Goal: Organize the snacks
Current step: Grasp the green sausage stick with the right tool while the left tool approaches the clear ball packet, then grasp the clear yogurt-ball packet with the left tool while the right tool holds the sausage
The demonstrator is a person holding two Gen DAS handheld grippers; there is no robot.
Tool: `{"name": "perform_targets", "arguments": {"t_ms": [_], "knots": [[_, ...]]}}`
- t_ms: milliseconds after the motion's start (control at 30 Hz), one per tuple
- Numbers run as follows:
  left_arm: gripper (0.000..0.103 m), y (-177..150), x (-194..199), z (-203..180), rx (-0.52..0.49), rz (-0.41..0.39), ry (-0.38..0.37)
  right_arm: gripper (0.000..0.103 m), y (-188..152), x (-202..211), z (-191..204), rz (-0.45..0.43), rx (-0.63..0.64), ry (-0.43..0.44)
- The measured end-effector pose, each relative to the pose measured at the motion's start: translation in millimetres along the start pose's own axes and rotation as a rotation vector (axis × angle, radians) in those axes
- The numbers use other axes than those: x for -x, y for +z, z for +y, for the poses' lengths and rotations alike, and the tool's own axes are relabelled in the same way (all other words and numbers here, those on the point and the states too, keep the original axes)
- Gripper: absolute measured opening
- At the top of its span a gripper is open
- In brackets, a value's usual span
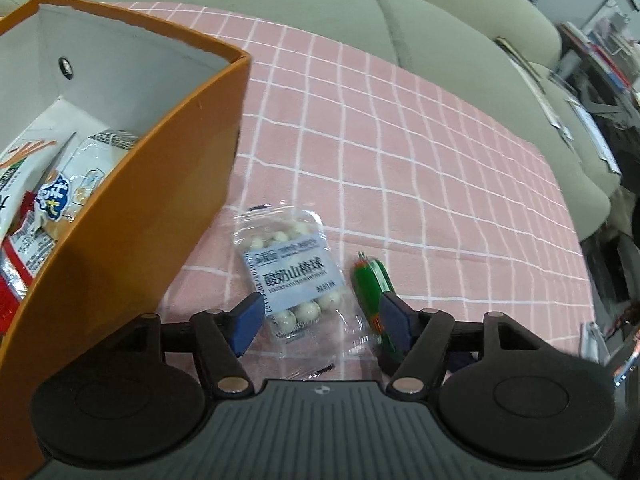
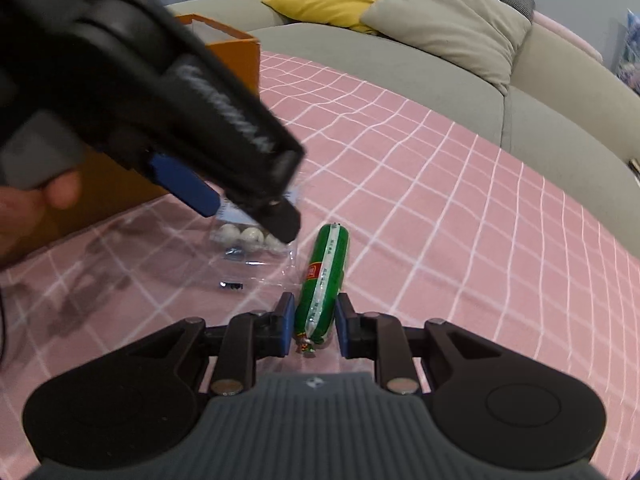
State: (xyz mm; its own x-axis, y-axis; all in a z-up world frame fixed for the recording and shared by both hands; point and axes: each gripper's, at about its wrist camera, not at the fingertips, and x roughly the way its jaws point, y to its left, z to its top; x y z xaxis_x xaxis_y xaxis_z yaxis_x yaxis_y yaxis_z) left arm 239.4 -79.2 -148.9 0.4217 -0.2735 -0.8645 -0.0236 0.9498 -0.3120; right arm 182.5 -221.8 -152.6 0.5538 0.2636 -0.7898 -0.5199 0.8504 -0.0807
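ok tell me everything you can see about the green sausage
The green sausage is a slim tube in glossy green plastic film, with a pale printed strip along its length, a red label patch and a crimped, clipped near end. It lies flat on the pink checked cloth, just right of the clear bag of white balls. The right gripper has its near end between open blue pads; contact is unclear. It appears intact.

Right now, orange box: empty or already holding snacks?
Holding snacks. Left wrist view shows several packets inside the open-topped orange box; how full it is cannot be told.
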Motion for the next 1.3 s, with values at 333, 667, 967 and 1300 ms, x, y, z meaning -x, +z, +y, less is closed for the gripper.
{"name": "perform_targets", "arguments": {"t_ms": [333,667,967,1300], "knots": [[0.084,5,-22,-20,-0.056,0.037,0.130,0.018,-2,4,9,0.015,-0.155,-0.025],[0.072,9,-30,-20,-0.115,0.073,0.154,0.024,12,-13,1,0.030,-0.180,-0.036],[0.069,13,-30,-18,-0.159,0.102,0.158,0.020,5,-13,-1,0.048,-0.200,-0.042],[0.068,-26,-13,-8,-0.195,0.123,0.139,0.019,-20,12,12,0.086,-0.266,-0.068]]}}
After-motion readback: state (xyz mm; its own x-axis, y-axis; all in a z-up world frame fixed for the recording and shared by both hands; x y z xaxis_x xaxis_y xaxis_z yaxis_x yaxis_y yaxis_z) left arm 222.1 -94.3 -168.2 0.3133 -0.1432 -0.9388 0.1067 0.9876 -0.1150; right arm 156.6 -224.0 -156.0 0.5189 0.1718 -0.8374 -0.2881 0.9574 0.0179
